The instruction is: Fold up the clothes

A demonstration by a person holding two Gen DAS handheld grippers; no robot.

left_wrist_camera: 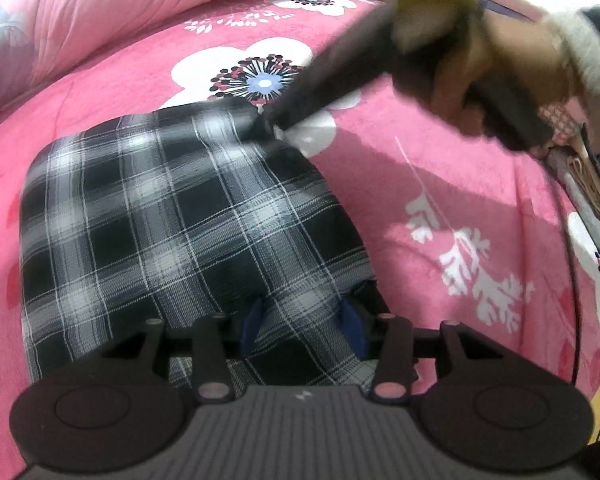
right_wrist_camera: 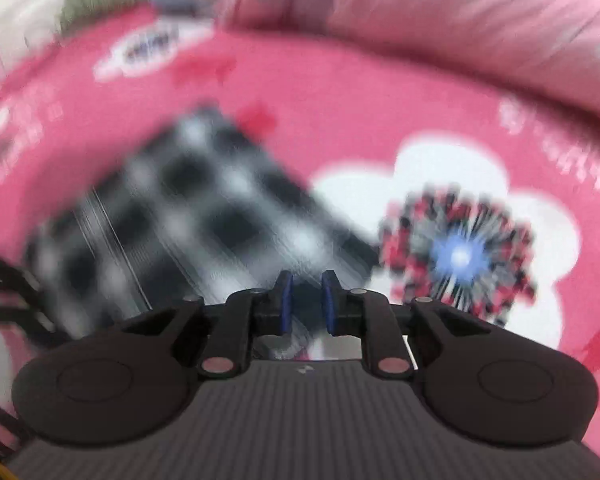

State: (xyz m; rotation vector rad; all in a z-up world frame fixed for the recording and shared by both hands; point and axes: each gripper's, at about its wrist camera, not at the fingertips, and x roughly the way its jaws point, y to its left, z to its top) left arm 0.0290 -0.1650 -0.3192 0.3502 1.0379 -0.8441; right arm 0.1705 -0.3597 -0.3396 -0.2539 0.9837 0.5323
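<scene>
**Plaid garment stretched between two grippers along its long axis**

Plaid garment [left_wrist_camera: 172, 216] is seen lying on the pink floral bedspread [left_wrist_camera: 440, 184], already narrowed into a long panel. Its long axis runs away from the left gripper [left_wrist_camera: 304, 328] toward the far end, where the right gripper [left_wrist_camera: 272, 122] is seen at the far corner of the cloth. The near end is nearer the left hand, the far end nearer the right hand [left_wrist_camera: 480, 68], so any fold along the length would be judged to turn on bringing one end toward the other.

In the left wrist view the blue pads [left_wrist_camera: 252, 320] stand moderately apart, with the near edge of the plaid fabric draped between and over them; the cloth lies in the gap, but firm pressure from both pads cannot be confirmed. In the right wrist view the right gripper's pads [right_wrist_camera: 286, 300] are drawn close together with only a narrow gap, and blurred plaid cloth is seen running into and below that gap; a pinch on the corner is suggested but the blur leaves it uncertain.

The left wrist view alone shows the garment's whole length, the right hand with its grey sleeve cuff [left_wrist_camera: 592, 56], and the bunching of fabric at the far corner. The right wrist view, heavily smeared, alone shows the narrow spacing of the right fingers and the large white flower print [right_wrist_camera: 456, 248] just beside the garment's end. A bunched pink quilt [left_wrist_camera: 112, 12] lies beyond the garment, well apart from it.
</scene>
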